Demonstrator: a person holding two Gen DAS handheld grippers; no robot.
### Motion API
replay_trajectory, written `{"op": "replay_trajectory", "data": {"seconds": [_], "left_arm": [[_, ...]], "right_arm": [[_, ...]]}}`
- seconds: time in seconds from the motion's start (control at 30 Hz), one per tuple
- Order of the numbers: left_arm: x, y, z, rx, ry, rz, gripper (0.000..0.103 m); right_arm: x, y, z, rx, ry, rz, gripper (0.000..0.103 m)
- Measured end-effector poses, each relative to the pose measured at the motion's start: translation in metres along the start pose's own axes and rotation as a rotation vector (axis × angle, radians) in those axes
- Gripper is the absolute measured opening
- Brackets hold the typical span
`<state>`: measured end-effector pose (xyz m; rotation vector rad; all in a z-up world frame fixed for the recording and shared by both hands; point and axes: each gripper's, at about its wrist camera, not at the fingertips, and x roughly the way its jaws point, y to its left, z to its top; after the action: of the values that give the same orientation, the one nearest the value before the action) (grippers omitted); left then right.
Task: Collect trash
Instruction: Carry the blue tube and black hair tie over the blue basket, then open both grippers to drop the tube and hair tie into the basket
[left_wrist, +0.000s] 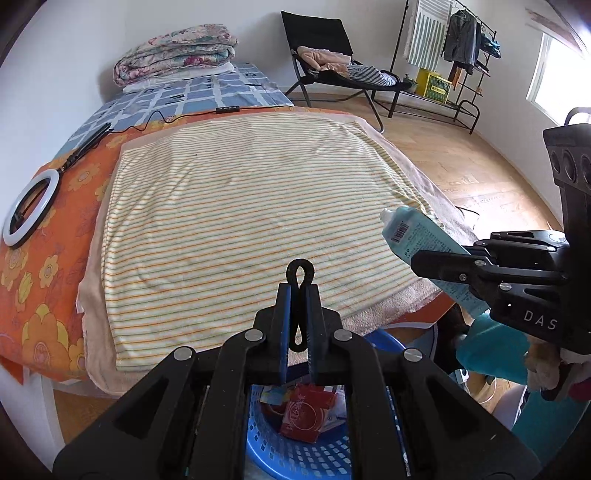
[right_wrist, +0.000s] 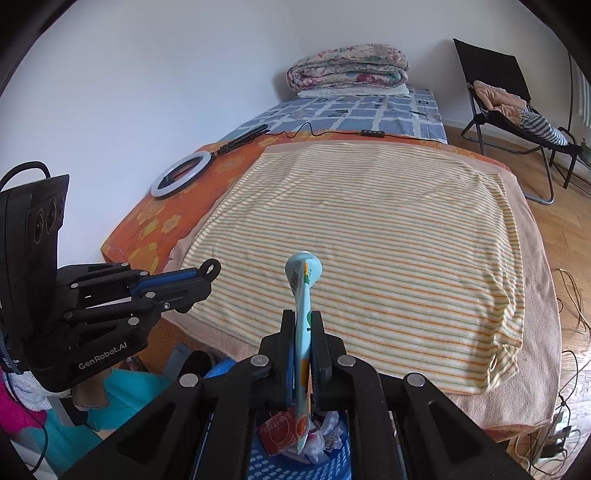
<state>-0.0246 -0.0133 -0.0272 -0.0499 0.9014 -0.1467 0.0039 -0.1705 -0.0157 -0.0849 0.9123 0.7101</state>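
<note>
My right gripper (right_wrist: 303, 317) is shut on a light blue tube (right_wrist: 303, 291) with a barcode and holds it above the blue basket (right_wrist: 266, 469). The tube also shows in the left wrist view (left_wrist: 417, 236), clamped in the right gripper (left_wrist: 417, 263) at the bed's near right corner. My left gripper (left_wrist: 300, 291) is shut and empty, fingertips pressed together above the basket (left_wrist: 306, 454). It shows at the left of the right wrist view (right_wrist: 207, 273). The basket holds a red packet (left_wrist: 306, 413) and crumpled wrappers (right_wrist: 328, 432).
A striped towel (left_wrist: 251, 206) covers the bed over an orange floral sheet (left_wrist: 40, 273). A ring light (left_wrist: 31, 208) with its cable lies at the bed's left. Folded quilts (left_wrist: 177, 51), a black chair (left_wrist: 332, 66) and a clothes rack (left_wrist: 454, 55) stand beyond.
</note>
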Motion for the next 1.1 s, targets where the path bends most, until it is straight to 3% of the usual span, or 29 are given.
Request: {"op": "replay_trajectory", "data": {"seconds": [0.4,1.1], "left_arm": [[0.002,-0.008,-0.064,-0.03,0.077,-0.015,0.005],[0.043,-0.01,-0.117,-0.044,0.23,-0.017,0.006]], "right_arm": [[-0.002,0.021,-0.073,-0.008,0.094,0.043,0.005],[0.038,0.023,-0.126,0.006,0.228,0.06,0.005]]}}
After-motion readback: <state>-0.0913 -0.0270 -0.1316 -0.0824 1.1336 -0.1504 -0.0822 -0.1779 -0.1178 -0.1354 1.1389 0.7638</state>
